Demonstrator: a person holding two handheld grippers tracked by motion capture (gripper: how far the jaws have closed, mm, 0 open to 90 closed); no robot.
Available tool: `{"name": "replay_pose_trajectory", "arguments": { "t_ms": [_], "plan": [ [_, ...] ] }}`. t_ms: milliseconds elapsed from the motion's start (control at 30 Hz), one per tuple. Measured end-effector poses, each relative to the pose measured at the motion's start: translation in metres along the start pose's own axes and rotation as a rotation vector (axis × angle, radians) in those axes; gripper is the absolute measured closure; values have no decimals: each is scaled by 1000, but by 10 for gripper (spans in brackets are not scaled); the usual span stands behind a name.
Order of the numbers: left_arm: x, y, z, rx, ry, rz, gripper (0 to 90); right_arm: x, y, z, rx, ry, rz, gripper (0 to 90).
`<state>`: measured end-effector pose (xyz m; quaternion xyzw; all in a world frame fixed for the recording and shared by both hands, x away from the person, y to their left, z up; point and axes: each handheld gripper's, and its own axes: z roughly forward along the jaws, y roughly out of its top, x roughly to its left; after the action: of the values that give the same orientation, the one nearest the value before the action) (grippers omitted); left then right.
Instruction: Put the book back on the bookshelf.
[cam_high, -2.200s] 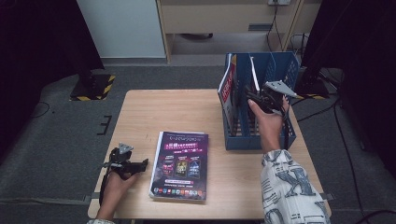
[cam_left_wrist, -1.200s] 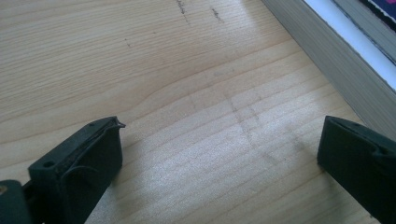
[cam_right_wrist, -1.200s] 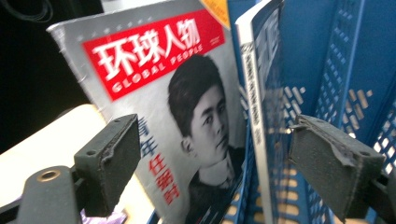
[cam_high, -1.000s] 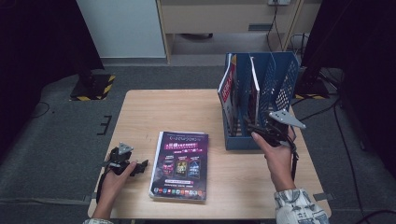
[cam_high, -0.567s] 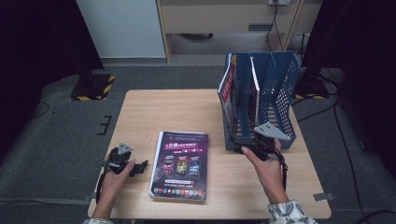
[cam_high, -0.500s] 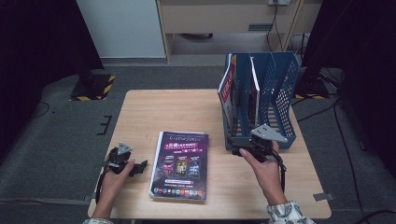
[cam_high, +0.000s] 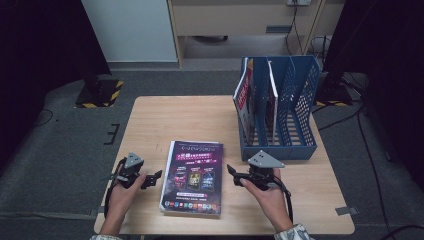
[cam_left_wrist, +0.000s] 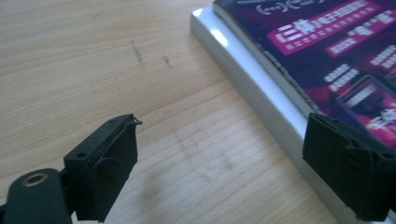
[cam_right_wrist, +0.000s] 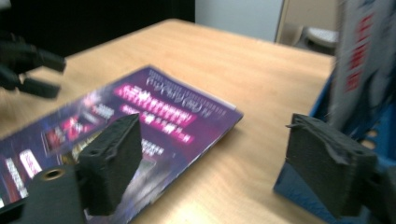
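A purple-covered book (cam_high: 192, 176) lies flat on the wooden table (cam_high: 200, 120), near the front middle. It rests on a white one beneath it (cam_left_wrist: 261, 84). My left gripper (cam_high: 154, 178) is open at the book's left edge, one jaw over the cover (cam_left_wrist: 327, 46). My right gripper (cam_high: 231, 171) is open just right of the book (cam_right_wrist: 154, 116), low over the table, empty. A blue file rack (cam_high: 280, 107) stands at the back right with a red-and-white magazine (cam_high: 243, 97) upright in its left slot.
The rack's right slots look empty. Its blue base (cam_right_wrist: 299, 196) is close beside my right gripper. Bare table lies behind the book and at the front right. A strip of tape (cam_high: 346, 210) sits near the front right corner.
My right gripper has come away from the file rack, moving back toward the person and left, down to the table beside the book. The left gripper has barely shifted.
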<state>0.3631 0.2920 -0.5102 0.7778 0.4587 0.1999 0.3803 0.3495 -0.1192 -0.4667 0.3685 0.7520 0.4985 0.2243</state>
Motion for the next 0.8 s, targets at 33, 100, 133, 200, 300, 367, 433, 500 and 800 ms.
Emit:
{"name": "replay_pose_trajectory", "arguments": {
  "t_ms": [33,100,133,200,300,367,433,500,800],
  "plan": [
    [-2,0,-3,-7,-1,1,117,2,-1,2,9,-6,-20,225],
    [-5,2,-7,-20,-11,11,134,7,-2,8,24,6,-36,238],
    [-6,4,-8,-29,-15,5,135,9,-3,11,28,14,-37,242],
    [-7,5,-9,-46,-22,-6,146,13,-6,17,45,25,-45,251],
    [-8,6,-5,-36,-29,-17,173,15,-10,24,63,46,-47,258],
    [-10,6,-1,-23,-35,-19,199,15,-11,27,69,48,-44,259],
    [-15,9,-1,-31,-51,-6,241,13,-13,29,72,49,-30,266],
    [-21,14,-3,-54,-69,5,295,13,-14,30,78,56,-32,279],
    [-42,18,10,-1,-98,57,498,14,-21,27,98,79,-48,405]
  ]
}}
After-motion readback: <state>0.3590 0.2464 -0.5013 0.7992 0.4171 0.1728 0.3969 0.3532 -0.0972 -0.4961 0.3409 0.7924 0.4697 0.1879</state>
